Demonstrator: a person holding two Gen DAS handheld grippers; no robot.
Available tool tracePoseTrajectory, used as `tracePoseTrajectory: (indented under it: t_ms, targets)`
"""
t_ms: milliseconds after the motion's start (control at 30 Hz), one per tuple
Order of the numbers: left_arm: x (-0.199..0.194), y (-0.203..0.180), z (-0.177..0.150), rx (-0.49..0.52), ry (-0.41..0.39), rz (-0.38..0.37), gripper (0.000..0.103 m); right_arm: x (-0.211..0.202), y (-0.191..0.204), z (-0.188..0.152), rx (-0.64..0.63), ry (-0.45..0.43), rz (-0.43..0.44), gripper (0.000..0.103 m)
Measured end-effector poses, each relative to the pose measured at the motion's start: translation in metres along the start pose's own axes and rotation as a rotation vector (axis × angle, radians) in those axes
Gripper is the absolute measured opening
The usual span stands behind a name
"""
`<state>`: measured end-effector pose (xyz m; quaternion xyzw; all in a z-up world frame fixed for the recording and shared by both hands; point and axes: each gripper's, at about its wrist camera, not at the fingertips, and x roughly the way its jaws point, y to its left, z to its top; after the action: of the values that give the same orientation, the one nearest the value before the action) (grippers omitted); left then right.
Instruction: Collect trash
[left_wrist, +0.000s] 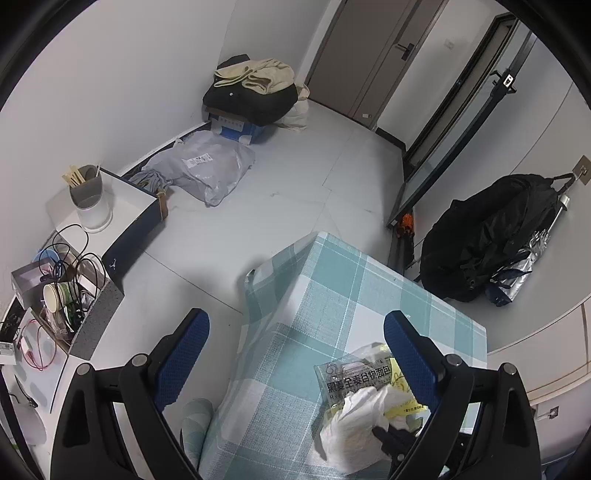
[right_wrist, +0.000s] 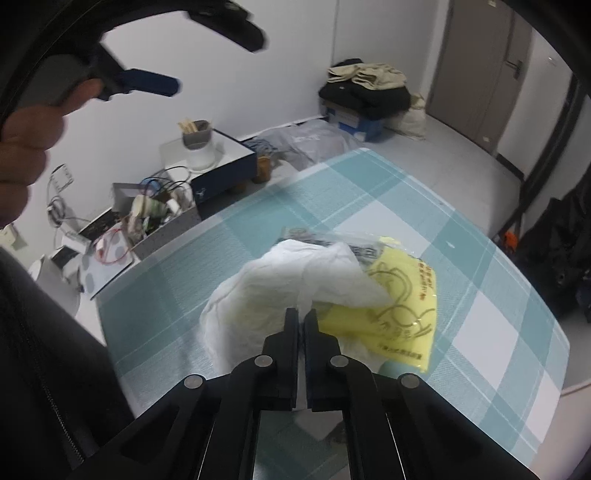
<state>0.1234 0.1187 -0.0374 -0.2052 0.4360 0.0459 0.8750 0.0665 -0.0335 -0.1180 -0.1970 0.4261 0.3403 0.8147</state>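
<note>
A crumpled white plastic bag (right_wrist: 280, 280) lies on the teal checked tablecloth (right_wrist: 480, 332), on top of a yellow wrapper (right_wrist: 402, 306) and a clear bread wrapper (left_wrist: 354, 376) with black print. My right gripper (right_wrist: 301, 317) is shut on the near edge of the white bag, and a fold of it is pinched between the black fingers. In the left wrist view the white bag (left_wrist: 354, 424) shows at the bottom, with the right gripper's black tips on it. My left gripper (left_wrist: 295, 321) hangs open above the table corner (left_wrist: 332, 288), left of the trash, holding nothing.
A grey box (left_wrist: 92, 317) of cables and paper cups sits left of the table, beside a white-topped box (left_wrist: 125, 206) with a cup of chopsticks. On the floor lie a grey parcel bag (left_wrist: 207, 166) and a clothes pile (left_wrist: 255, 88). A black backpack (left_wrist: 491, 236) hangs at right.
</note>
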Motion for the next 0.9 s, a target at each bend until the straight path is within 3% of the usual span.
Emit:
tracePoseTrajectory:
  t_ms: [167, 333, 600, 900]
  targets:
    - [0.002, -0.002, -0.001, 0.007, 0.001, 0.019, 0.094, -0.030, -0.017, 0.001, 0.087, -0.085, 0.053, 0.002]
    - [0.006, -0.005, -0.004, 0.013, 0.034, -0.029, 0.094, -0.071, -0.058, -0.006, 0.258, -0.206, 0.066, 0.002]
    - [0.041, -0.015, -0.027, -0.001, 0.243, -0.143, 0.094, -0.101, -0.112, -0.031, 0.402, -0.276, -0.002, 0.002]
    - [0.076, -0.033, -0.062, 0.038, 0.454, -0.149, 0.094, -0.106, -0.145, -0.045, 0.469, -0.269, -0.028, 0.002]
